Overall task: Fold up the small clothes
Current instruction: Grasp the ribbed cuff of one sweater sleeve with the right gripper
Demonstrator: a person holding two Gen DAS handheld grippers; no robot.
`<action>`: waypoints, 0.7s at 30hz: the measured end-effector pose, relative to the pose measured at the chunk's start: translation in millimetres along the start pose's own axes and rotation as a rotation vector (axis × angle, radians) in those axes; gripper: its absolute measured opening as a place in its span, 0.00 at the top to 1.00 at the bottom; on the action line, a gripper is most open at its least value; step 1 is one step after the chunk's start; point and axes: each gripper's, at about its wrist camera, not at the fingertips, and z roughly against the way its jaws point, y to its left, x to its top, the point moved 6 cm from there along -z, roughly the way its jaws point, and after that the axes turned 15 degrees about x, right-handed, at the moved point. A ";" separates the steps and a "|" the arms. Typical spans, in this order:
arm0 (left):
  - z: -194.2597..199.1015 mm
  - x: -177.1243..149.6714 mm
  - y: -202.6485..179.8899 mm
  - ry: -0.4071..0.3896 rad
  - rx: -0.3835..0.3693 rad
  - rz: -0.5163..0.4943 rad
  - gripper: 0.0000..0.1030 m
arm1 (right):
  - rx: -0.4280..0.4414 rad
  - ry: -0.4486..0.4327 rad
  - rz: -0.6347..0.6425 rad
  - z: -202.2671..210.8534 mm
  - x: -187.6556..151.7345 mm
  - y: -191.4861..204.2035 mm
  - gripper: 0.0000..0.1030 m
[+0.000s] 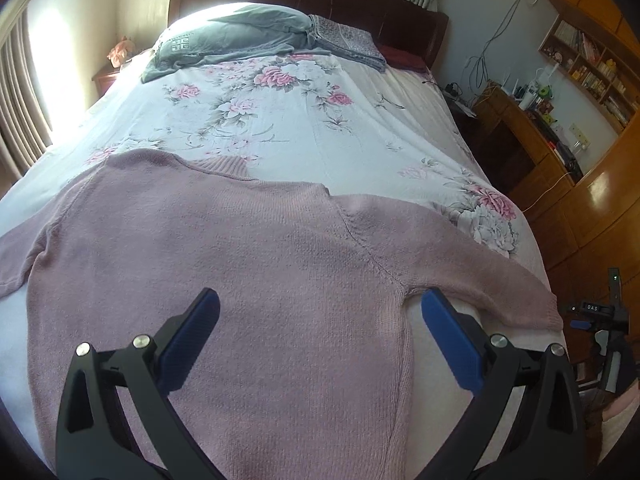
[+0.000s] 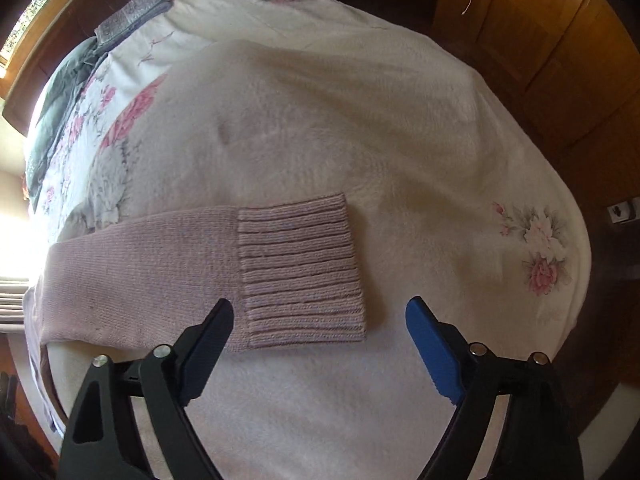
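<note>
Curtain (image 1: 16,92): far left, bright window glare beside it.
Sweater (image 1: 224,264): mauve knit, spread flat on the floral bedspread (image 1: 288,120), collar toward the headboard.
Left gripper (image 1: 320,316): fingers wide apart, holding nothing, above the sweater's body by the right armpit seam.
Grey folded bedding (image 1: 236,36): at the head of the bed, well clear of the sweater.
Desk (image 1: 516,120): right of bed, cluttered; items too small to name.
Sleeve cuff (image 2: 300,268): ribbed, flat on the white blanket (image 2: 360,120).
Right gripper (image 2: 320,316): fingers apart, empty, apparently just above the cuff.
</note>
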 end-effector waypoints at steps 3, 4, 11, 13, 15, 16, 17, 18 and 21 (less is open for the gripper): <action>-3.9 0.4 -9.4 0.005 0.016 -0.001 0.03 | 0.059 0.030 0.006 -11.5 3.1 -9.2 0.19; -4.6 0.1 -10.1 0.008 0.022 0.001 0.03 | 0.086 0.047 0.007 -16.3 2.5 -10.1 0.23; -12.3 -2.2 -4.9 0.029 0.064 0.003 0.03 | 0.146 0.039 0.024 -24.5 5.4 -5.6 0.78; -12.9 -1.0 2.0 0.030 0.076 0.004 0.03 | 0.201 0.024 0.029 -18.8 9.4 1.8 0.88; -12.3 1.1 12.4 0.025 0.088 0.009 0.03 | 0.204 0.001 0.056 -8.8 10.6 13.8 0.88; -11.8 2.3 18.6 0.022 0.096 0.013 0.03 | 0.207 -0.017 0.080 -1.7 10.7 22.3 0.89; -11.5 3.6 25.5 0.021 0.104 0.020 0.03 | 0.219 -0.035 0.096 5.6 10.4 32.5 0.89; -11.4 4.7 33.0 0.021 0.111 0.028 0.03 | 0.236 -0.049 0.112 12.9 9.0 44.0 0.89; -9.7 6.5 55.8 0.018 0.122 0.055 0.03 | 0.256 -0.083 0.194 30.8 6.9 92.1 0.89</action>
